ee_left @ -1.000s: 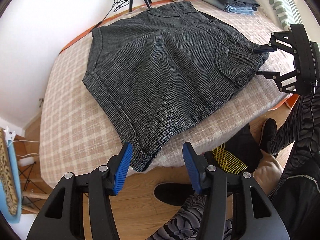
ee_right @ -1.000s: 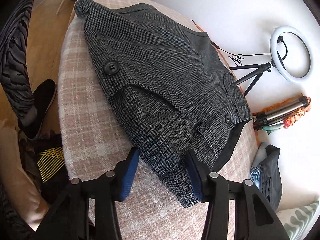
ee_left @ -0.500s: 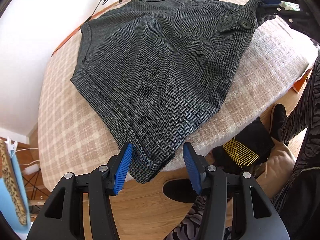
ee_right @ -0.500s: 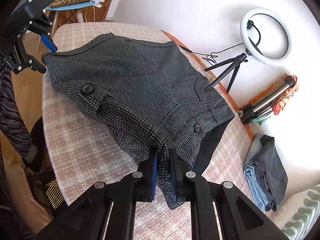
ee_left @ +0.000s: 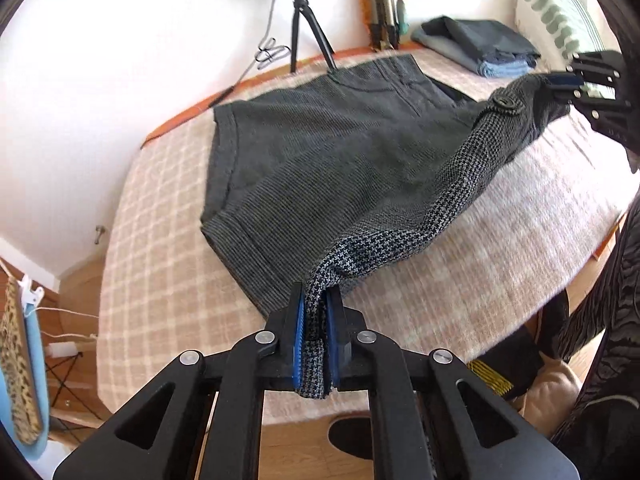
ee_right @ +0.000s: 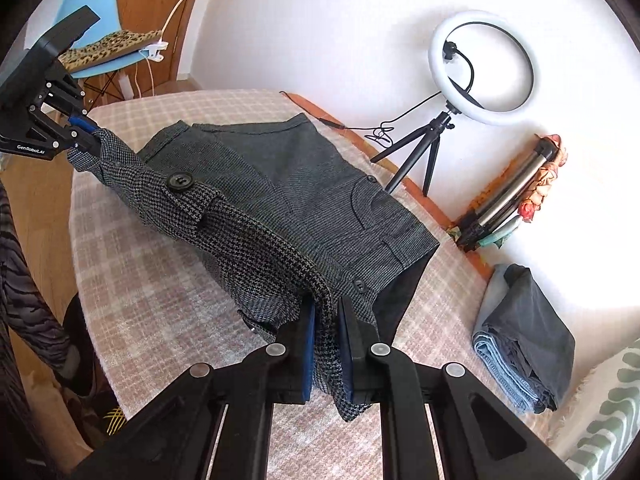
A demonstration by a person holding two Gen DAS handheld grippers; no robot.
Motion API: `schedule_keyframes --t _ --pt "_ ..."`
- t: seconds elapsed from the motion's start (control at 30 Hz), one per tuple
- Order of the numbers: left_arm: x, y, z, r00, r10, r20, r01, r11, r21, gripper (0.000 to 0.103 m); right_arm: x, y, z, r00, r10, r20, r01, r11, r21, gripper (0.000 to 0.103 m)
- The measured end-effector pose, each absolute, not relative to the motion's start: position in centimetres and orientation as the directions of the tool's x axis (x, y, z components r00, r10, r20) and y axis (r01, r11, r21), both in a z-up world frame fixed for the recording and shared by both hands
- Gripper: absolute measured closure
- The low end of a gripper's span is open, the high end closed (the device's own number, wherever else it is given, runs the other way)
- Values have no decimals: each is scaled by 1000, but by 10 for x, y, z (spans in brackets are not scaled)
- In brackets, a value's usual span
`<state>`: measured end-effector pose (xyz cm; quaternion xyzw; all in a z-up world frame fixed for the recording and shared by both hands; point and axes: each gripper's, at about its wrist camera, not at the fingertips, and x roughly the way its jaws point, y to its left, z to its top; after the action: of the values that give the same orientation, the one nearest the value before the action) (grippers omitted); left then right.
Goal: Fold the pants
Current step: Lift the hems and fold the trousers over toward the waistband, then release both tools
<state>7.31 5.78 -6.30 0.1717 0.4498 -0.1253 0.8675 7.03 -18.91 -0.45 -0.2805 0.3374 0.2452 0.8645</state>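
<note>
Dark grey houndstooth pants lie on a round table with a pink checked cloth. My left gripper is shut on the hem corner of the near leg and lifts it off the cloth. My right gripper is shut on the waistband corner of the pants. The near edge of the pants hangs stretched in the air between the two grippers. The right gripper shows at the right of the left wrist view; the left gripper shows at the left of the right wrist view.
Folded dark and blue clothes lie at the table's far side. A ring light on a tripod and a folded tripod stand by the wall. A blue chair stands past the table. A striped cushion lies nearby.
My left gripper closed on the hem corner and lifted it. My right gripper, shut half a second ago, raised the waistband corner. The near edge of the pants came up off the table.
</note>
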Motion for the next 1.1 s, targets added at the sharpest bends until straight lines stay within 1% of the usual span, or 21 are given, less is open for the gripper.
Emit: schedule_keyframes --t 0.2,0.33,0.5,0.63,0.9,1.1 --pt "113 73 -33 654 -72 -753 298 939 170 95 94 -184 24 696 254 -671 -573 760 -307 95" --pt "147 82 -24 682 -87 -726 260 957 129 95 121 -179 34 711 249 -658 -552 777 -303 95" --pt "192 78 -14 729 -55 -682 233 957 173 95 167 -180 41 722 240 -649 -522 805 -283 95" --pt "234 75 -13 748 -46 -663 209 963 169 95 213 -190 37 724 213 -656 -495 822 -280 95" --pt "313 55 -39 724 17 -690 223 940 257 95 299 -214 -2 666 175 -726 -466 856 -221 95" --pt "357 37 -75 677 50 -734 261 916 303 95 336 -218 -44 605 134 -785 -461 862 -209 95"
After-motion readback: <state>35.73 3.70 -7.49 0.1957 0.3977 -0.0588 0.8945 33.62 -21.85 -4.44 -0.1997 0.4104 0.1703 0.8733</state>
